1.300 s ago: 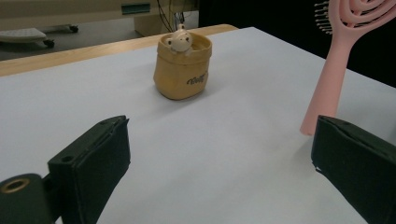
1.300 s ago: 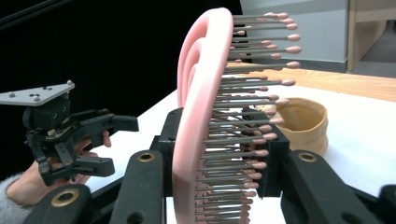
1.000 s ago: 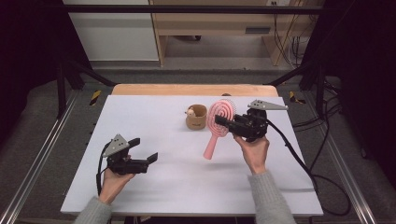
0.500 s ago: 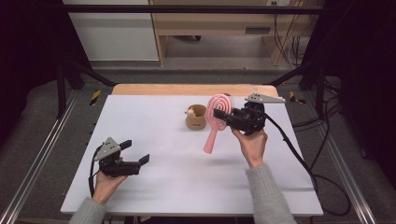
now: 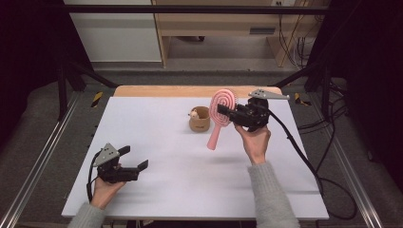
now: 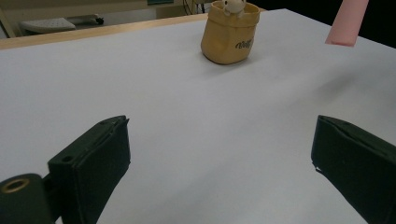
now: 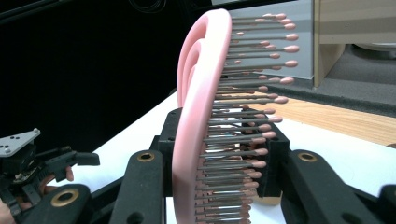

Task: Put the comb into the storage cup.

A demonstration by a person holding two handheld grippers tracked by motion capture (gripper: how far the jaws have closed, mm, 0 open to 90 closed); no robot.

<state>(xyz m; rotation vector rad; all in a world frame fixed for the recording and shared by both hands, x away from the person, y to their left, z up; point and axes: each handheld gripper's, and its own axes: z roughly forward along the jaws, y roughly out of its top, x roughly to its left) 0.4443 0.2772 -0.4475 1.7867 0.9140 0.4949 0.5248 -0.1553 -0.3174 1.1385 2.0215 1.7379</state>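
The pink hairbrush (image 5: 220, 112) is held clear of the white surface (image 5: 190, 180), at the far right of it, with the round head uppermost and the handle slanting down and toward the person. It is clamped at the head by the right gripper (image 5: 227, 113), whose jaws are closed upon it; in the right gripper view the hairbrush (image 7: 201, 121) is seen edge-on between those jaws, bristles turned to one side. Just to the left of the hairbrush, in the high view, a small tan pouch (image 5: 199, 119) with a pale figure at its mouth is found standing upright on the surface. Contact between the two cannot be confirmed.

The left gripper (image 5: 134, 164) is held low over the near left corner of the surface, well apart from the hairbrush. Its jaws are spread wide with nothing between them, as confirmed in the left gripper view, where the pouch (image 6: 229, 31) and the handle tip of the hairbrush (image 6: 348, 22) are seen farther off.

Against the frame of a second earlier, the hairbrush is found raised and set more upright. The left gripper is found displaced toward the near left edge. The pouch is noted unmoved.
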